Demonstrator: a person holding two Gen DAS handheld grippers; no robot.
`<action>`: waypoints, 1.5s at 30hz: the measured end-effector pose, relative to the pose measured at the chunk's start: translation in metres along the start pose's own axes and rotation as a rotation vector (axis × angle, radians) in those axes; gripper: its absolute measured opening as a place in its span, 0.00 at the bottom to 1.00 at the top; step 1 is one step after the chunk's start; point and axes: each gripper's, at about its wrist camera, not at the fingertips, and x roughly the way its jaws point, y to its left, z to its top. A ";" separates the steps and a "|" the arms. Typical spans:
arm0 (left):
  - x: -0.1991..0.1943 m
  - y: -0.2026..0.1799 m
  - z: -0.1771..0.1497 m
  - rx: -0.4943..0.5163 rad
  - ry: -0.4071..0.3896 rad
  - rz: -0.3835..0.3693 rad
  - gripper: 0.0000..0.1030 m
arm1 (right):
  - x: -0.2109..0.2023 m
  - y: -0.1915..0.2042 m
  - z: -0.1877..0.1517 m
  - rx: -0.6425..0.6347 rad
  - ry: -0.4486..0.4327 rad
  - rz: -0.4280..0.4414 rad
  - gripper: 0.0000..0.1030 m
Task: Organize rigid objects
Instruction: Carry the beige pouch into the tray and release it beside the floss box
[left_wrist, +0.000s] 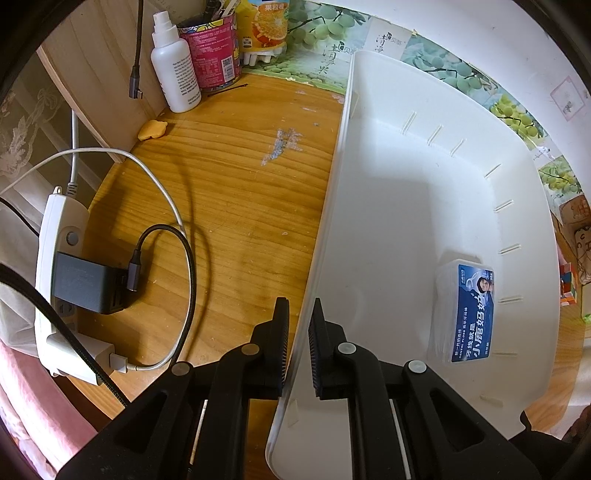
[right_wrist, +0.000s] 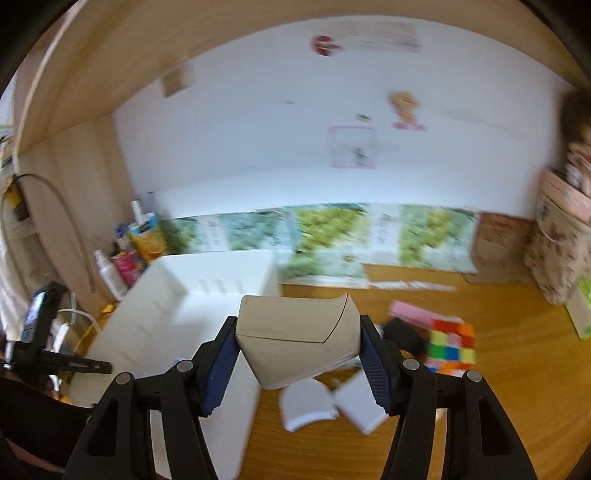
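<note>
A white plastic bin (left_wrist: 424, 206) sits on the wooden desk, and my left gripper (left_wrist: 299, 328) is shut on its near side wall, one finger inside and one outside. A clear box with a blue label (left_wrist: 469, 314) lies inside the bin by its right wall. In the right wrist view my right gripper (right_wrist: 297, 354) is shut on a beige angular block (right_wrist: 295, 332), held in the air above the desk just right of the bin (right_wrist: 192, 306). That view is blurred by motion. Two small white pieces (right_wrist: 325, 404) lie on the desk below the held block.
A power strip (left_wrist: 59, 266) with a dark charger and looping cables lies left of the bin. A white spray bottle (left_wrist: 173, 66) and a pink can stand in the back corner. A coloured cube puzzle (right_wrist: 450, 341) and a pink block (right_wrist: 410, 314) lie to the right.
</note>
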 end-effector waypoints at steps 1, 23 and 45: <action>0.000 0.000 0.000 0.000 0.000 -0.001 0.11 | 0.000 0.006 0.001 -0.010 0.000 0.015 0.61; 0.001 -0.001 0.003 0.006 -0.004 -0.008 0.11 | 0.021 0.108 -0.015 -0.182 0.158 0.309 0.61; 0.001 -0.002 0.004 0.009 -0.004 -0.007 0.11 | 0.013 0.054 -0.003 -0.032 0.043 0.105 0.79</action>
